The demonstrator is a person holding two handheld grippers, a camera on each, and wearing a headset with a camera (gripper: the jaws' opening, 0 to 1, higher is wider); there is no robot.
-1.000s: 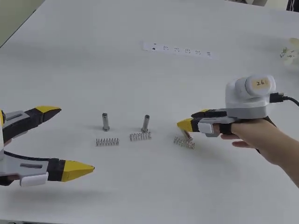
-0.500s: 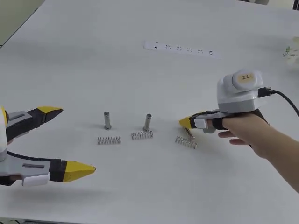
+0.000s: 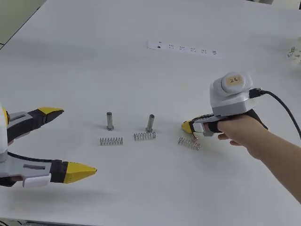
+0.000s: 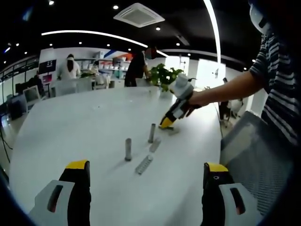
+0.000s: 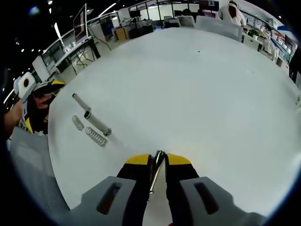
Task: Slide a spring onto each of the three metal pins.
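Right gripper view gives us right gripper [image 5: 159, 159] fingers clamped on a pin [image 5: 154, 176]; head view adds left gripper [image 3: 74, 140] fingers spread wide, upright pins [image 3: 109, 121] on worktop [image 3: 141, 70]

Two upright grey metal pins [image 3: 109, 120] on white surface [image 3: 141, 80], coiled wire spring [image 3: 111, 141] before each, third spring [image 3: 189, 143] rightward.

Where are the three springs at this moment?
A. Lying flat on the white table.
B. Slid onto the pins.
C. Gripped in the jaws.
A: in the head view the left spring, middle spring and right spring all lie flat on the table, while the left pin and middle pin stand bare and the right gripper holds the third pin, not a spring.
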